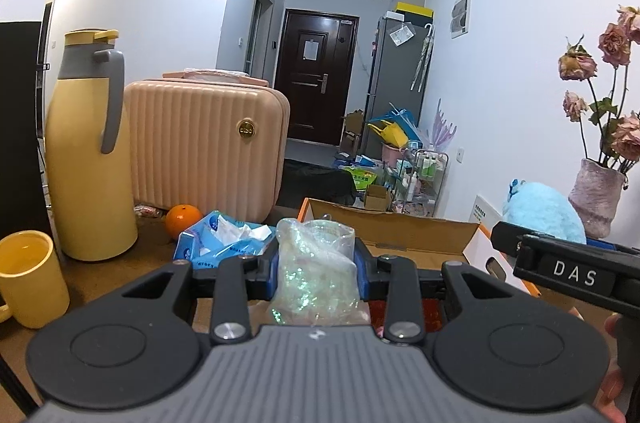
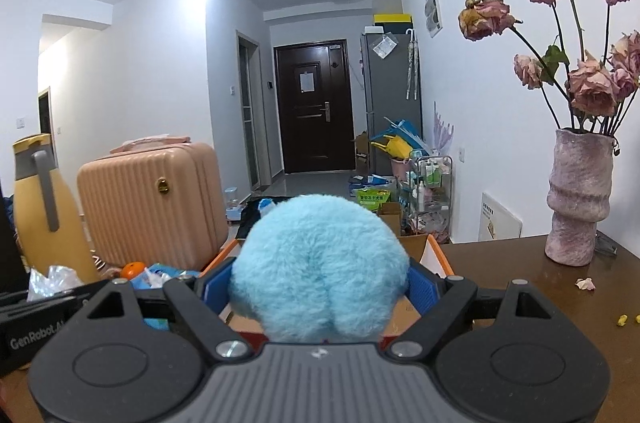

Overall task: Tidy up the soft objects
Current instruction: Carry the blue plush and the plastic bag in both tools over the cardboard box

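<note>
The blue plush toy (image 2: 320, 267) sits squeezed between the blue pads of the right gripper (image 2: 318, 287), which grasps it across its round, furry body, above the open cardboard box (image 2: 438, 255). It looks light and very soft; the fur bulges past the pads on both sides, so the grip probably bites into stuffing and not anything firm. A hold across the widest part, as here, seems the safest, since a pinch of fur alone could slip out.

The left gripper (image 1: 316, 263) is clenched on a crumpled clear plastic bag (image 1: 316, 255) with an iridescent sheen, held just in front of the same box (image 1: 400, 227). The bag looks almost weightless, thin and slick; it would likely crush to nothing and slide, so a bunched fold gives the best purchase.

Around them on the brown table (image 2: 500, 263) stand a pack of tissues (image 1: 224, 235), an orange (image 1: 183, 219), a yellow jug (image 1: 90, 151), a yellow mug (image 1: 30, 275), a pink case (image 1: 204, 139) and a vase of dried roses (image 2: 580, 199).

The toy's face and limbs are turned away or covered, so what kind of toy it is stays unclear. The bag's contents, if any, cannot be made out. The box floor is mostly hidden behind both grippers; something red shows low in it, unidentifiable.
</note>
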Tool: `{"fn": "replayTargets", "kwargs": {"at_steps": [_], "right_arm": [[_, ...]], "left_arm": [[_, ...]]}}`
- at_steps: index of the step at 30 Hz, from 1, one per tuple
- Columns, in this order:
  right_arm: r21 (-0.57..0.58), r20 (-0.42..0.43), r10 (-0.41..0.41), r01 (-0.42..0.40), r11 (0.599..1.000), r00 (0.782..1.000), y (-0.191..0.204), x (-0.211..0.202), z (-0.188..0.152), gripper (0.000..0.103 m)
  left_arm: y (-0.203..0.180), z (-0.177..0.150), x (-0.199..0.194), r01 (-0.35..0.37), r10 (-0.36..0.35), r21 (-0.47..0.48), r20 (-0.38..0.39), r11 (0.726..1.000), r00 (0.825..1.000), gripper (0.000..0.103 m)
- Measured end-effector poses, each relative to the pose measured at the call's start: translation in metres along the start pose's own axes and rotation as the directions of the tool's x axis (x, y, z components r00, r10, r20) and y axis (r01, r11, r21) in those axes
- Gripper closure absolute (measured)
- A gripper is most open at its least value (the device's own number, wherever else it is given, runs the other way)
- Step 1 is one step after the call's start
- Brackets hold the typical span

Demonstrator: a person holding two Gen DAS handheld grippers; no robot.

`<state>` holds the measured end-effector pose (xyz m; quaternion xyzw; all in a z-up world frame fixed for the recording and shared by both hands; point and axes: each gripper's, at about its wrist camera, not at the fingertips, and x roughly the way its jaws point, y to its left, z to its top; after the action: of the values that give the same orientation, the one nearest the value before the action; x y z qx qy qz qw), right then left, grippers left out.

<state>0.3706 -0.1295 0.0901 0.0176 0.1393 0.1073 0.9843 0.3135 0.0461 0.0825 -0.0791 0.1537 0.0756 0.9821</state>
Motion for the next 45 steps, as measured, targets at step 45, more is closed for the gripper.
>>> {"fn": "replayTargets", "kwargs": {"at_steps": [45], "right_arm": [[0.002,-0.222,-0.076,0.078,0.997,0.972,-0.034,0.15,0.006,0.018]], "left_arm": [[-0.048,0.023,0.158,-0.033,0.037,0.046,-0.075,0.998,0.997,0.068]]}}
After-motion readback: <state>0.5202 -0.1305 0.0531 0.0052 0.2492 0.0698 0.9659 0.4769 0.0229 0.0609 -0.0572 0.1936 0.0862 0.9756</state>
